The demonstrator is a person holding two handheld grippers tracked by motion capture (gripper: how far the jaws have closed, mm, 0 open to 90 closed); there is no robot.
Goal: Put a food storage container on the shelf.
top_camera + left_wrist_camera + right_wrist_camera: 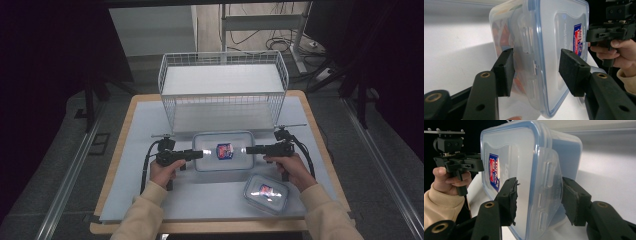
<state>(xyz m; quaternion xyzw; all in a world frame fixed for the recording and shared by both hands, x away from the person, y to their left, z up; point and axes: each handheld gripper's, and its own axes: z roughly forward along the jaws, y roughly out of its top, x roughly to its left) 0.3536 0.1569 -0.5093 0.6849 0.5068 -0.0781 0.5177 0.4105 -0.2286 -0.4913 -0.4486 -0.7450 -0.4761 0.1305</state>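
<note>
A: Why were both hand-held grippers set at the ends of the big box point(223, 150)?

B: It lay flat in the middle of the table point(150, 115), just in front of the wire basket point(223, 82). The left hand-held gripper point(200, 154) came at its left end and the right hand-held gripper point(248, 149) at its right end. I judged a box that broad needed a hold at each end to be lifted level.

A: Were they gripping?

B: Each had its jaws spread around an end clip, one jaw over the lid and one under. The right one's pads point(510, 200) looked pressed on; the left's far pad point(571, 71) showed a gap, so not clamped.

A: How did the box look?

B: Clear plastic, blue-rimmed lid, red and blue label, something orange inside. A smaller box point(266, 192) sat near right.
</note>
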